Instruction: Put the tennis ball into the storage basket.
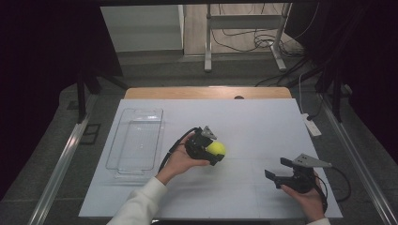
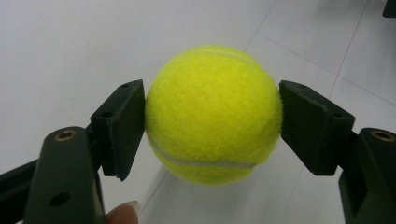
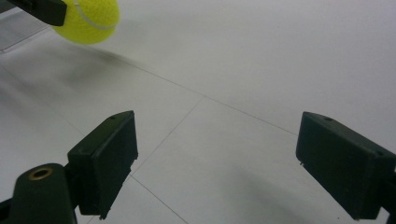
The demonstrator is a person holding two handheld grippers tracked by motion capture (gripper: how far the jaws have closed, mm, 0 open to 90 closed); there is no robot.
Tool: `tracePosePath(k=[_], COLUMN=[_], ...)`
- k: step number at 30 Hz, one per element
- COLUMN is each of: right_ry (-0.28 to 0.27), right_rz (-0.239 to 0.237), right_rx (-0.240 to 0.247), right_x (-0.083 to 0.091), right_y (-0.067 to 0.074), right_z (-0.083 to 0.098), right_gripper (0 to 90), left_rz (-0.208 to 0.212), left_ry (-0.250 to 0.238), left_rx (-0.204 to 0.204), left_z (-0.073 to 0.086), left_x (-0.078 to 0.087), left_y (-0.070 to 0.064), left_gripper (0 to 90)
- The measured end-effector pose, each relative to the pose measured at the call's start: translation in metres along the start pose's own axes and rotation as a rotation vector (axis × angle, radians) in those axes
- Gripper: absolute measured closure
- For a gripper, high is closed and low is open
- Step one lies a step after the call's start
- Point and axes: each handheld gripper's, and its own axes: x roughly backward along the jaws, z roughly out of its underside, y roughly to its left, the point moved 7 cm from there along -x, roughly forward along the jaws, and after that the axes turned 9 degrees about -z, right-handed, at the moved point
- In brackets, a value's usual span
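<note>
A yellow tennis ball [image 1: 217, 148] is held a little above the white table near its middle. My left gripper [image 1: 213, 151] is shut on it. In the left gripper view both black pads press the sides of the ball [image 2: 214, 114], and a fingertip shows at the bottom edge. My right gripper [image 1: 275, 174] stands open over the table's front right, with nothing between its jaws. In the right gripper view the ball [image 3: 88, 21] appears at the top left with a jaw of the other gripper beside it.
A clear plastic tray [image 1: 136, 140] lies on the left part of the white table surface [image 1: 253, 126]. A white power strip [image 1: 311, 125] sits at the right edge. Metal stand legs and cables are on the floor beyond the table.
</note>
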Motion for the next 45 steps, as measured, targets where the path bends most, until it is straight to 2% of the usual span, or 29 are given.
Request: tracePosePath(k=[9,17,23,35,45], right_ry=[-0.001,-0.001,0.001,0.005,0.003], right_rz=[0.003,0.004,0.005,0.006,0.007], right_rx=[-0.002,-0.005,-0.006,-0.004,-0.002], right_x=[0.001,0.0,0.001,0.0,0.0], right_y=[0.0,-0.001,-0.001,-0.001,-0.001], right_z=[0.0,0.0,0.001,0.001,0.001], right_gripper=[13.1,13.1,13.2,13.2,13.3], left_rz=[0.002,0.003,0.0,-0.007,-0.012], left_ry=[-0.016,-0.032,-0.026,-0.052,-0.07], left_rx=[0.001,0.011,0.011,0.035,0.036], left_z=[0.005,0.007,0.01,0.01,0.009], left_x=[0.006,0.009,0.009,0.016,0.022], left_y=[-0.002,0.0,0.003,0.01,0.011], left_gripper=[26.8,26.8,26.8,26.8,26.8])
